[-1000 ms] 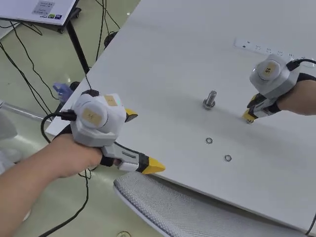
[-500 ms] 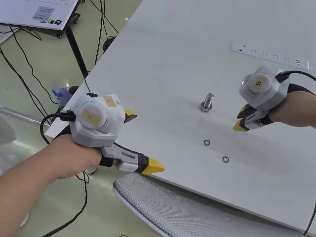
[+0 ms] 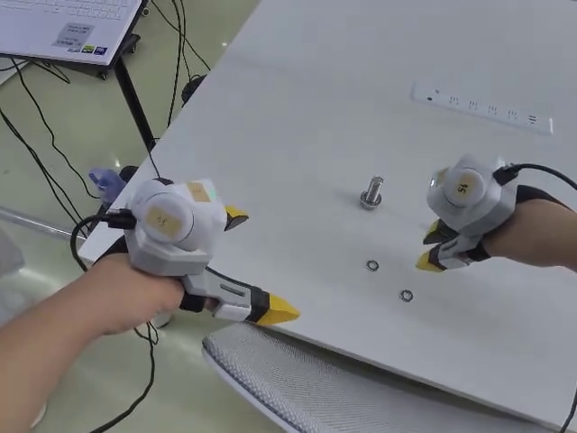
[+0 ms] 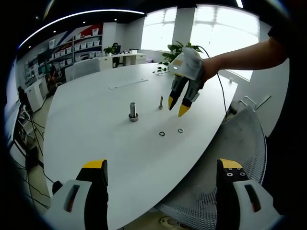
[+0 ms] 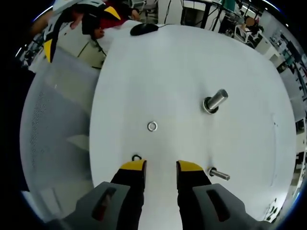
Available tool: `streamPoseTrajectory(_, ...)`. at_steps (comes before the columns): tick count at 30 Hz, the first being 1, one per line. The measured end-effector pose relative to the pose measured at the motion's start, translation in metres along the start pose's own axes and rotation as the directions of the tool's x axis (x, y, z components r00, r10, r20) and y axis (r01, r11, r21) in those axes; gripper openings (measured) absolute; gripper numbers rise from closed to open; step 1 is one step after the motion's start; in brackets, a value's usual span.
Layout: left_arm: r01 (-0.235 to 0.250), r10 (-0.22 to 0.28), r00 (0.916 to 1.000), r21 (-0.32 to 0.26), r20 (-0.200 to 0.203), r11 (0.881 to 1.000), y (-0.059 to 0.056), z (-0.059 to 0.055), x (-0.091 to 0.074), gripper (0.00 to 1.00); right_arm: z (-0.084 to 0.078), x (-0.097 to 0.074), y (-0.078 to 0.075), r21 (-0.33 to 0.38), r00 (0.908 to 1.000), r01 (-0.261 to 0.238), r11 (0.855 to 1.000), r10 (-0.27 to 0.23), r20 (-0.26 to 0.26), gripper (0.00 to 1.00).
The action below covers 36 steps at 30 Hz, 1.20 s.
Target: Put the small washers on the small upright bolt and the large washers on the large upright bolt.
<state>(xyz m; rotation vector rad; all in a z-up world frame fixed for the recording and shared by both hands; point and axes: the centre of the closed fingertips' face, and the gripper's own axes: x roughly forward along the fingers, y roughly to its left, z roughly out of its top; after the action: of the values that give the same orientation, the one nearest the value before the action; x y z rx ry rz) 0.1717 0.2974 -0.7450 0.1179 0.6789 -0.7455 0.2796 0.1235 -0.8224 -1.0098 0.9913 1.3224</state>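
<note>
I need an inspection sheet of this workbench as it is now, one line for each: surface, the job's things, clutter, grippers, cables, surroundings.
Surface: white table, no spill seen.
Job's things: large upright bolt; small upright bolt, beyond it in the left gripper view; one loose washer and a second washer, both flat on the table.
Clutter: power strip at the far side.
Grippers: left gripper open wide, empty, at the table's near edge; right gripper open, empty, near the washers.
Cables: left gripper cable; right gripper cable; floor cables.
Surroundings: laptop; mesh chair.
</note>
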Motion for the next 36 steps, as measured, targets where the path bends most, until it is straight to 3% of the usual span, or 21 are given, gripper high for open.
streamPoseTrajectory(8,0.002,-0.002,1.0,0.004,-0.003,1.0,-0.001,0.0,0.001,0.95,-0.007,0.008,0.023,0.021,0.9996,-0.029,0.999,0.029,0.001,0.27)
streamPoseTrajectory(16,0.009,-0.009,1.0,-0.003,-0.004,1.0,-0.001,-0.003,0.003,0.97,-0.008,0.022,0.033,0.035,0.9993,-0.038,0.999,0.038,0.007,0.28)
streamPoseTrajectory(27,0.013,-0.013,0.9999,-0.002,-0.002,1.0,-0.002,0.0,0.0,0.98,-0.02,0.049,0.03,0.057,0.9998,-0.019,0.998,0.019,-0.002,0.27)
streamPoseTrajectory(29,0.014,-0.014,0.9999,-0.003,-0.001,1.0,-0.002,0.001,0.0,0.99,-0.021,0.053,0.029,0.071,0.9997,-0.021,0.997,0.019,0.016,0.28)
streamPoseTrajectory(36,0.021,-0.021,0.9998,-0.006,-0.006,1.0,-0.002,-0.003,0.002,0.99,-0.02,0.052,0.028,0.058,0.9996,0.001,0.998,-0.002,0.027,0.25)
